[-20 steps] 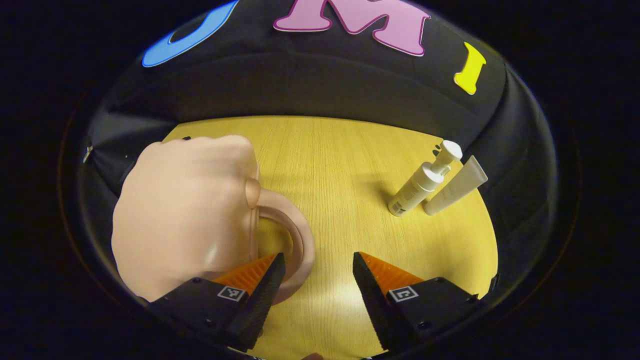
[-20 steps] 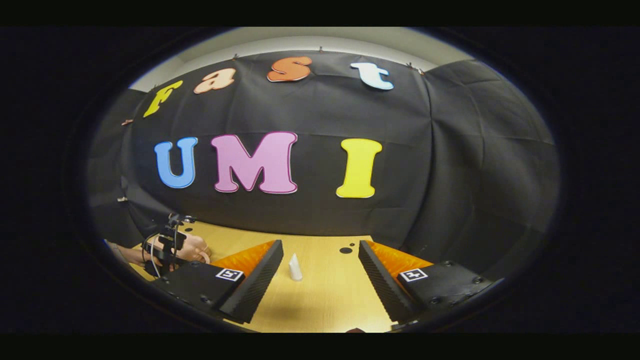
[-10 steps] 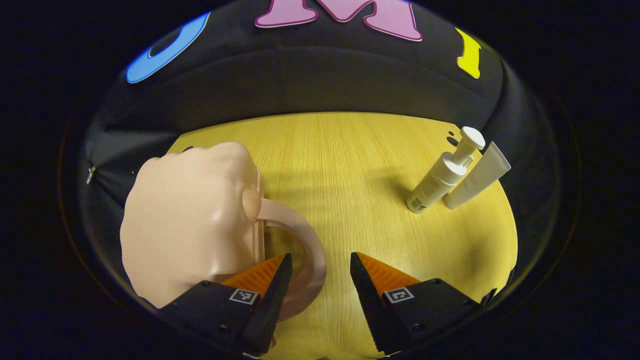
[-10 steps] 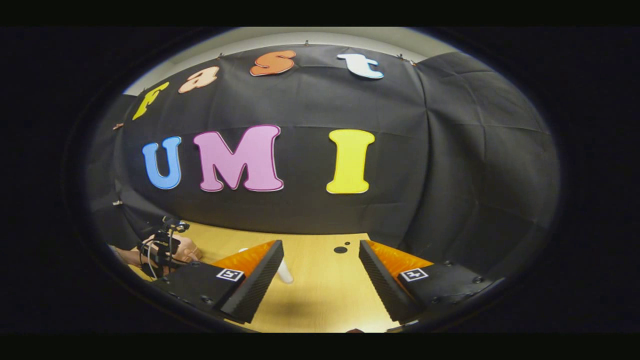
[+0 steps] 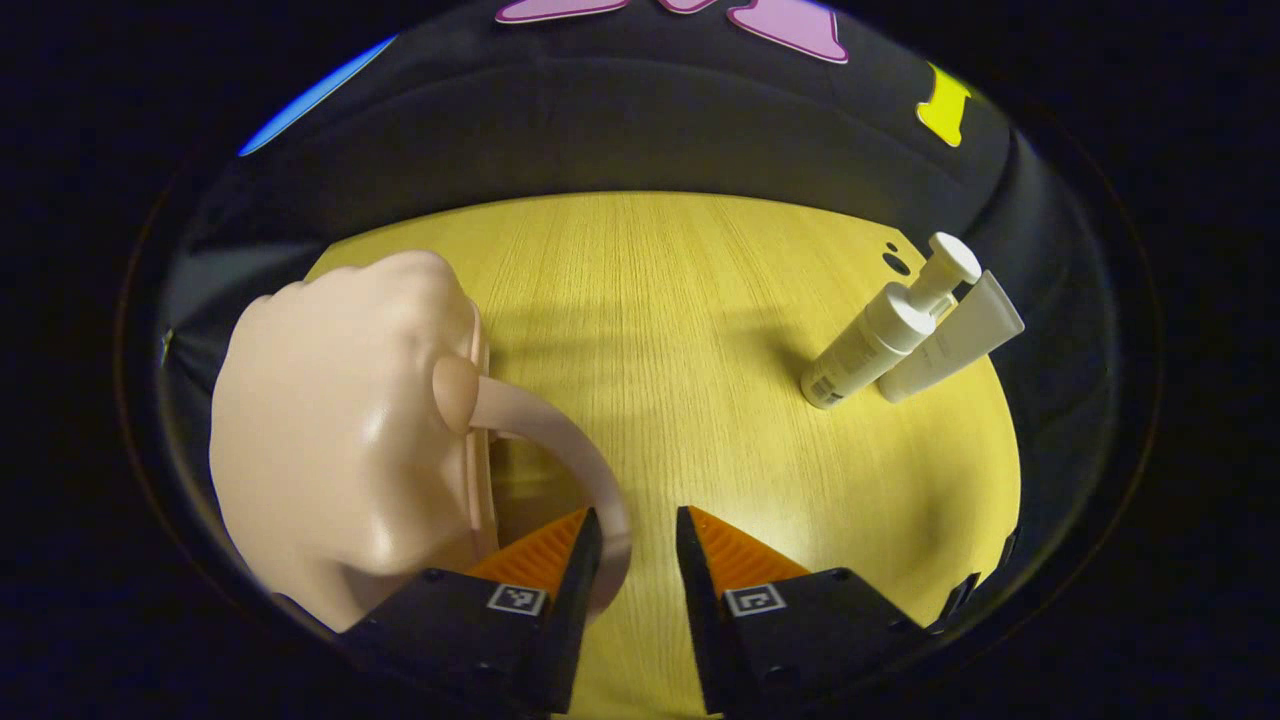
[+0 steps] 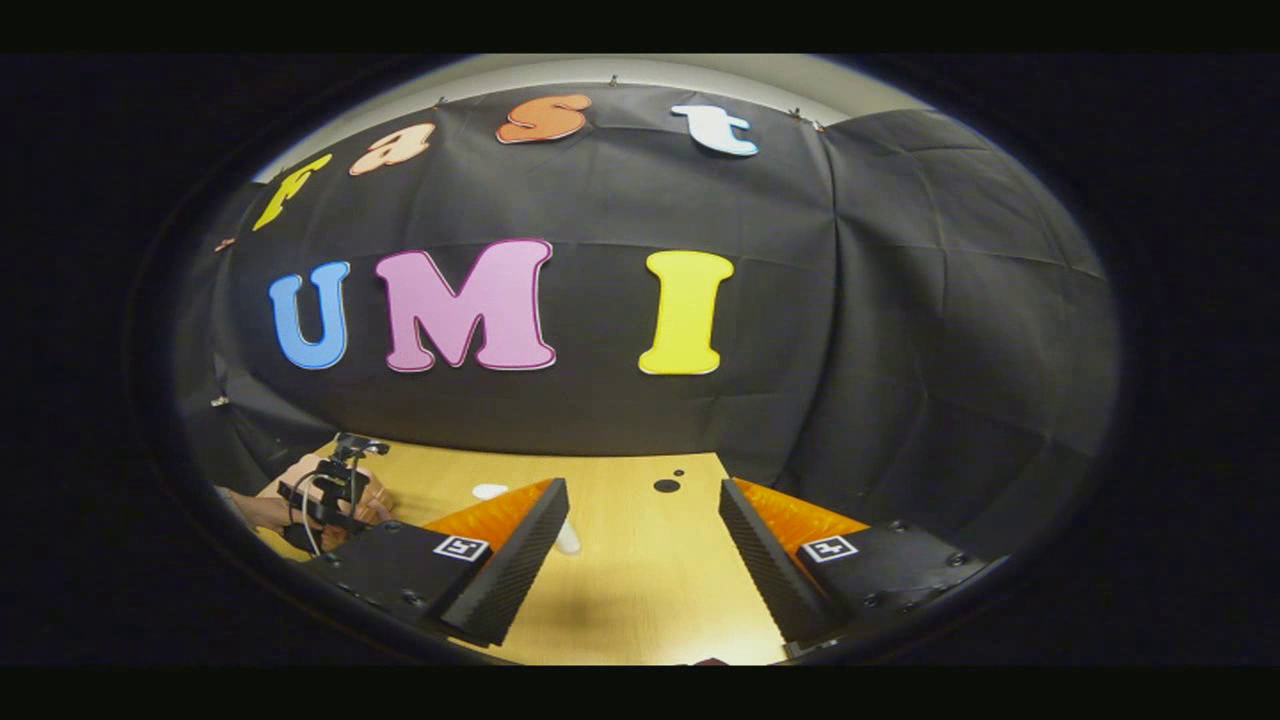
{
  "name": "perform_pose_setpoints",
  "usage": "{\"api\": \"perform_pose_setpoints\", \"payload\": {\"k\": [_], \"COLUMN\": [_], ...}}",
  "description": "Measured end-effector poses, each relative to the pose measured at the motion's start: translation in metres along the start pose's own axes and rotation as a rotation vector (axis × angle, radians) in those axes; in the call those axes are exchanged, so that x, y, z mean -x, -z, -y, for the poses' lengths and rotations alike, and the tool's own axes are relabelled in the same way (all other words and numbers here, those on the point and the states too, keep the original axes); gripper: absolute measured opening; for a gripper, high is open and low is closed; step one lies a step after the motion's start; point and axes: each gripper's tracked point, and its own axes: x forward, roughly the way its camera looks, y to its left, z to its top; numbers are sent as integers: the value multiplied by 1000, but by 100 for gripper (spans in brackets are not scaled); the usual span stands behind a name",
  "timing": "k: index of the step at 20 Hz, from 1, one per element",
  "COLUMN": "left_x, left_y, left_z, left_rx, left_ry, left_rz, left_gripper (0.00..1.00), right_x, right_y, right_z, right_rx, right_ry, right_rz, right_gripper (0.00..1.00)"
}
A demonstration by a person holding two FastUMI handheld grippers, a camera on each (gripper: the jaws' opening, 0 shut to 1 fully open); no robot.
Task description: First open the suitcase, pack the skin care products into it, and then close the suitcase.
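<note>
In the left gripper view a pale pink suitcase (image 5: 330, 440) lies shut on the yellow wooden table (image 5: 680, 300), its curved handle (image 5: 540, 425) arching toward me. My left gripper (image 5: 640, 530) is open by a narrow gap; the handle's end sits between the fingers against the left one, and the right finger stands apart from it. A white pump bottle (image 5: 870, 340) and a white tube (image 5: 955, 335) lie side by side at the far right. My right gripper (image 6: 640, 510) hangs open over the table with nothing in it; a white bottle (image 6: 567, 540) peeks from behind its left finger.
In the right gripper view, a hand with the other gripper (image 6: 335, 490) shows at the far left by the suitcase. Two small dark holes (image 6: 666, 485) mark the table near its back edge. The black cloth wall rises just behind the table.
My left gripper has moved in on the suitcase handle and its fingers have narrowed around it. The right gripper view has drifted slightly right, so the white bottle now sits behind its left finger.
</note>
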Motion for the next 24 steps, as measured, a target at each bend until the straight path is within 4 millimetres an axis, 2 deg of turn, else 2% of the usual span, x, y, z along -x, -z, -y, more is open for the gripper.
{"api": "perform_pose_setpoints", "payload": {"k": [1, 4, 7, 10, 11, 12, 13, 14, 16, 19, 20, 24], "left_x": [4, 7, 27, 61, 79, 103, 117, 138, 166, 198, 209, 228], "left_y": [0, -4, -14, -27, -35, -49, -54, -64, -72, -77, -77, -71], "left_z": [3, 5, 9, 0, -4, -13, -22, -34, -52, -92, -116, -183], "left_rx": [17, 50, 30, 79, 110, 125, 120, 122, 156, 212, 211, 170], "left_ry": [24, 93, 149, 216, 252, 281, 287, 292, 318, 332, 300, 141], "left_rz": [-7, 6, 35, 61, 82, 118, 140, 176, 206, 248, 264, 291], "left_gripper": [20, 17, 11, 8, 8, 7, 7, 7, 7, 7, 7, 7], "right_x": [1, 2, 1, 0, -2, -2, -3, -4, -4, -8, -8, -9], "right_y": [0, 5, 4, -1, -2, -3, -4, -6, -9, -14, -16, -18], "right_z": [-1, -3, -11, -27, -33, -40, -47, -56, -68, -85, -92, -115], "right_rx": [-7, -12, -20, -24, -16, -14, -14, -14, 0, 28, 28, 38], "right_ry": [5, 18, 17, 3, -3, -10, -17, -32, -48, -70, -82, -115], "right_rz": [-2, -20, -22, -14, -9, -8, -7, -4, 5, 14, 16, 24], "right_gripper": [97, 97, 97, 97, 97, 93, 97, 97, 97, 97, 97, 97]}}
